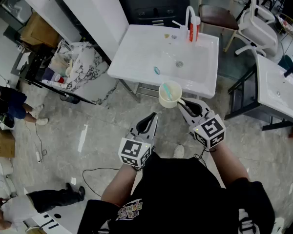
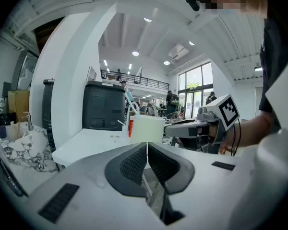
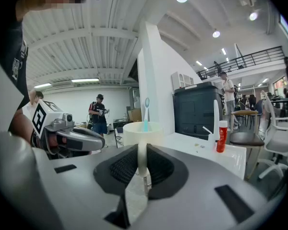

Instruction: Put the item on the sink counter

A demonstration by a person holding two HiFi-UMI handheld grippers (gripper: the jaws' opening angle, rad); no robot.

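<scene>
Between the jaws of the right gripper [image 3: 142, 158], the handle of a pale cup [image 1: 170, 94] is being pinched. The cup is hanging in the air by the front edge of the white sink counter [image 1: 136, 57], carrying a teal toothbrush [image 3: 146, 110]. Alongside, the left gripper [image 2: 147, 153] is hovering, jaws pressed together, empty.

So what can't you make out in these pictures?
- Head view: the small teal thing on the sink counter is too small to identify.
- Right gripper view: the cup's lower half is hidden behind the right gripper's own jaws.
- Every view: the toothbrush's lower end is hidden inside the cup.
- Head view: the red bottle's label is too small to read.
</scene>
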